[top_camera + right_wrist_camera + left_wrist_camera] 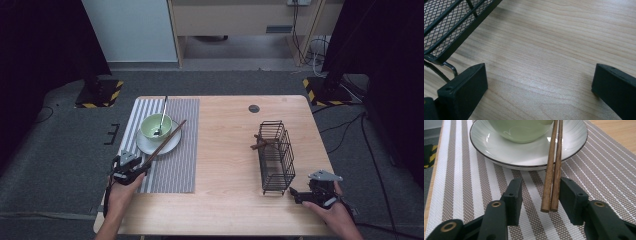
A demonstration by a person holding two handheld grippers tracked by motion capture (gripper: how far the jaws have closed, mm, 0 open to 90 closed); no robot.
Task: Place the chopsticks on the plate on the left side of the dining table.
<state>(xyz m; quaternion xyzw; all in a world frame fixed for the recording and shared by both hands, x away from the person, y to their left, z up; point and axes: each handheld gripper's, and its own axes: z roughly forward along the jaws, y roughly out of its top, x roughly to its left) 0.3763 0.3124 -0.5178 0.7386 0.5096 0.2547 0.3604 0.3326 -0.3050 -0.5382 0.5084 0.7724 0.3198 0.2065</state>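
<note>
A pair of brown wooden chopsticks (165, 142) (552, 170) leans with its far end on the rim of a white plate (145, 146) (499, 150) and its near end on the striped placemat (175, 170) (461, 182). A pale green bowl (156, 125) (521, 130) sits on the plate with a spoon (163, 112) in it. My left gripper (146, 167) (541, 183) is open around the chopsticks' near end; they lie close to the right-hand jaw, with a gap to the other. My right gripper (295, 194) (539, 72) stands open and empty over bare wood.
A black wire basket (276, 155) (444, 25) lies on the right half of the wooden table (225, 150), just left of my right gripper, with brown sticks (261, 144) poking from it. A round cable hole (254, 108) sits near the far edge.
</note>
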